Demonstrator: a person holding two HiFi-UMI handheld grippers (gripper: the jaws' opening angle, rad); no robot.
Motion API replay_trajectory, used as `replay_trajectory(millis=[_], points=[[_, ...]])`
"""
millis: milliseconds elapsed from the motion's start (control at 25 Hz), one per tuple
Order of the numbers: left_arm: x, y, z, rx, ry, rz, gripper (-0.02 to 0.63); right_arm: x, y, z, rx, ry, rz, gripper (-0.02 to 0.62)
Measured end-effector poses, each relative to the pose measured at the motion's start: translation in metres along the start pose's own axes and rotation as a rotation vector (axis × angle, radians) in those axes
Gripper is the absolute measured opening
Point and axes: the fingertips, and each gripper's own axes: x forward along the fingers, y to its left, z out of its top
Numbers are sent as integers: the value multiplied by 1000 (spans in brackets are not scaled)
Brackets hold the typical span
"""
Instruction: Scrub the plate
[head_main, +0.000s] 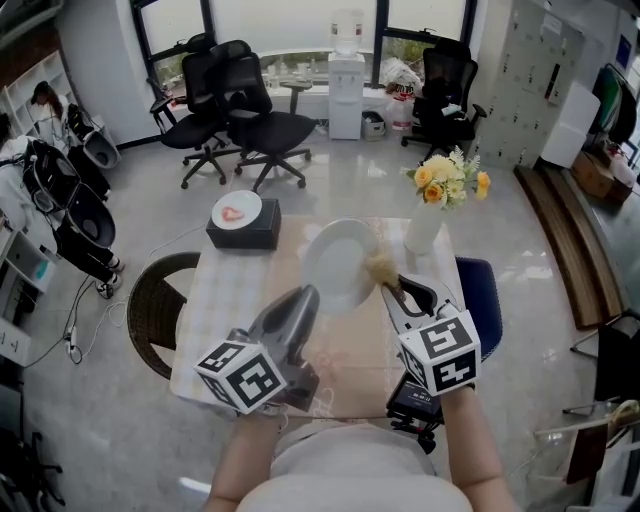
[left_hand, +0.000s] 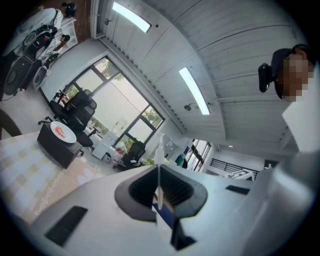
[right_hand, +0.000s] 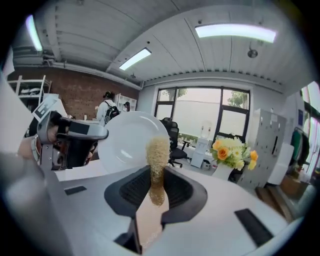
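A white plate (head_main: 338, 264) is held up above the table, tilted, its lower left rim pinched in my left gripper (head_main: 304, 303), which is shut on it. In the left gripper view the plate (left_hand: 158, 165) shows edge-on as a thin white line between the jaws. My right gripper (head_main: 390, 285) is shut on a tan fibrous scrubber (head_main: 381, 268), whose tip lies against the plate's right rim. In the right gripper view the scrubber (right_hand: 157, 160) stands up from the jaws in front of the plate's face (right_hand: 129, 142).
The table (head_main: 235, 300) carries a checked cloth, a black box (head_main: 243, 232) topped by a small plate of food, and a white vase of yellow flowers (head_main: 428, 215). A wicker chair (head_main: 155, 305) stands left, a blue chair (head_main: 483, 300) right. Office chairs (head_main: 240, 115) stand behind.
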Motion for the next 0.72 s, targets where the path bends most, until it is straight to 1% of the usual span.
replay_trajectory(millis=[160, 320, 400, 560, 720], points=[[0, 0, -1, 16, 6, -1, 18, -1, -13, 2, -28, -10, -70, 84], [-1, 3, -4, -1, 8, -1, 18, -8, -22, 7, -1, -55, -115, 84], [-1, 3, -6, 6, 11, 1, 18, -13, -25, 11, 17, -79, -126, 84], [1, 1, -6, 60, 21, -9, 18, -24, -24, 19, 77, -127, -96, 84], [4, 2, -8, 135, 34, -16, 18, -29, -18, 22, 148, -165, -26, 84]])
